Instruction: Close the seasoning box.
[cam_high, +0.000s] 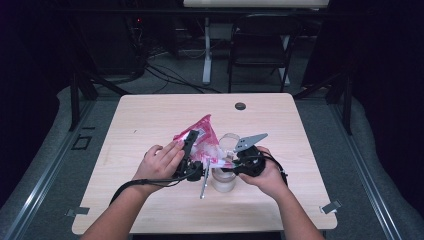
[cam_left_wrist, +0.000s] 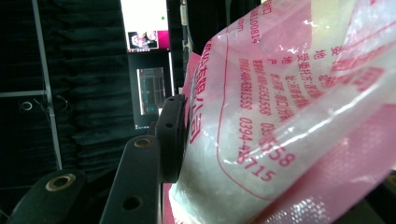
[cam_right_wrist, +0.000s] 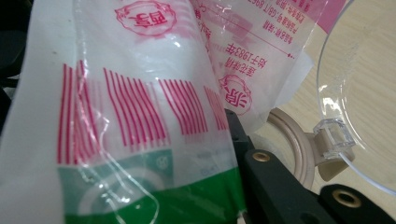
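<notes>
A: What is sitting at the left of the desk (cam_high: 150, 120)?

B: The person's left hand (cam_high: 159, 163) is gripping the left gripper (cam_high: 190, 145), whose jaws are half closed and pressing on the pink-and-white plastic bag (cam_high: 202, 136). In the left gripper view, 1 black jaw is lying flat against the bag (cam_left_wrist: 289, 116).

A: And where is the bag resting?

B: It is being held up over the middle of the desk, tilting, between the 2 grippers.

A: What is lying just right of it?

B: A clear jar (cam_high: 223, 181) is standing below the bag, its hinged lid (cam_right_wrist: 359, 93) swung open beside it.

A: And the right side?

B: The right hand (cam_high: 267, 175) is holding the right gripper (cam_high: 239, 162), its jaws pinching the bag's lower edge (cam_right_wrist: 140, 154) tightly.
</notes>
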